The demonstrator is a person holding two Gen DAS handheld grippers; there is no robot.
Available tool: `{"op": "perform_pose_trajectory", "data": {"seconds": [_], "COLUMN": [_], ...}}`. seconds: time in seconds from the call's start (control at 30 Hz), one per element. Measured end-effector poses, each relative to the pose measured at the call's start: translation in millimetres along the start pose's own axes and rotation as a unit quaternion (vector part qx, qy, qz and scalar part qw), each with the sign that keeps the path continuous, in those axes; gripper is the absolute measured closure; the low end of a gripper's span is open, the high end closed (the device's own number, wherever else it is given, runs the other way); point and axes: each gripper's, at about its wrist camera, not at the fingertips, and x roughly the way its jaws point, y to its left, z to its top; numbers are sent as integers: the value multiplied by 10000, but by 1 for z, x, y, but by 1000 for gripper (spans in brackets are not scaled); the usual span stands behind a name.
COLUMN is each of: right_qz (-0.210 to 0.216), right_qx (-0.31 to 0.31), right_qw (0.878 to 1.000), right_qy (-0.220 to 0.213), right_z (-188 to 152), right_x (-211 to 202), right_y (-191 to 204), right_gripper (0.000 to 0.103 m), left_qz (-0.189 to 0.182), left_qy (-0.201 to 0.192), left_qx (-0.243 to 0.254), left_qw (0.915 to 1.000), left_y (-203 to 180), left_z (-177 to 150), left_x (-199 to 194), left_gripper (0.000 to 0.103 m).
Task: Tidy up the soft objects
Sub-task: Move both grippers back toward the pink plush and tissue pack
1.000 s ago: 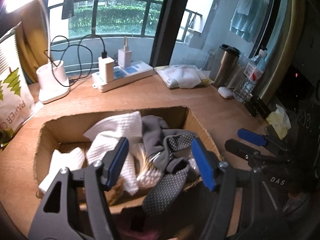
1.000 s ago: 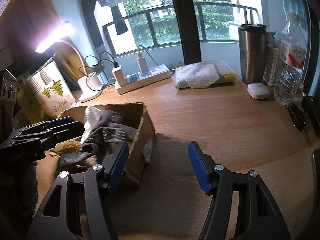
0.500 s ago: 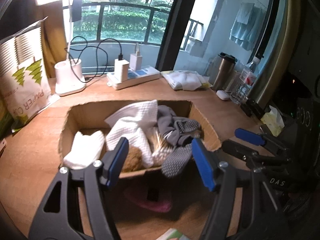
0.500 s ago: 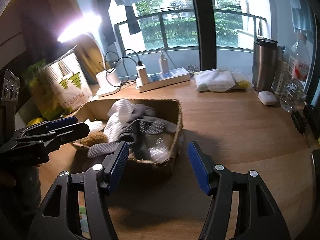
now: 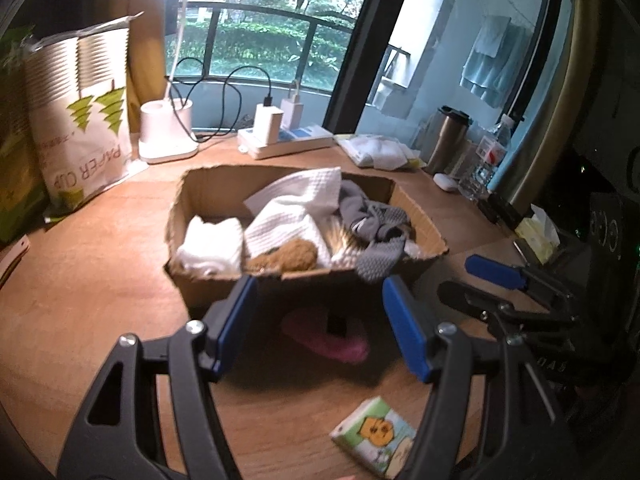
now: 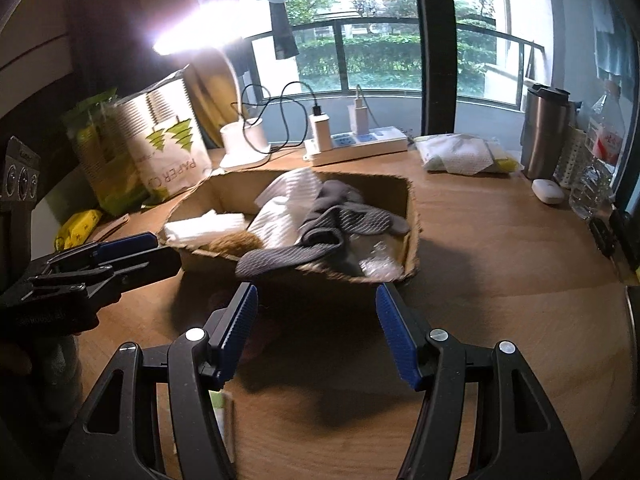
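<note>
A cardboard box point(image 5: 200, 292) point(image 6: 240, 188) on the wooden desk holds a white waffle towel point(image 5: 288, 216) point(image 6: 288, 200), a folded white cloth point(image 5: 212, 240) point(image 6: 204, 226), grey socks point(image 5: 372, 216) point(image 6: 340, 216) and a brown plush point(image 5: 288, 256) point(image 6: 232, 244). One grey sock hangs over the front rim. A pink soft thing point(image 5: 324, 340) lies on the desk in front of the box. My left gripper point(image 5: 316, 304) point(image 6: 120, 252) hovers open above it, holding nothing. My right gripper point(image 6: 316, 300) point(image 5: 500, 280) is open and empty, short of the box's near side.
A paper-cup bag point(image 5: 80, 140), lamp base point(image 5: 166, 136) and power strip point(image 5: 288, 144) line the back. A steel flask point(image 6: 544, 132), water bottle point(image 6: 600, 160) and white cloth packet point(image 6: 460, 152) stand at the right. A small tissue pack point(image 5: 376, 440) lies near the front edge.
Both grippers have drawn back from the box, which now looks smaller and farther off. The pink thing and the tissue pack have come into the left wrist view. Both grippers stayed open.
</note>
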Motion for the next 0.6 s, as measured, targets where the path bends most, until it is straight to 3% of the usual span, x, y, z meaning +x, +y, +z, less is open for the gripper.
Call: {"op": "perform_pose_trajectory", "data": {"seconds": [0.6], "right_qz": [139], "right_qx": [-261], "right_qw": [9989], "right_qy": [358], "right_z": [-50], "right_x": [6], "right_y": [47], "right_gripper": [38], "left_qz": [80], "left_qy": [104], "left_qx": [-217], "left_qw": [9997], "left_y": [25], "left_z": [-57], "left_x": [-26], "left_gripper": [36]}}
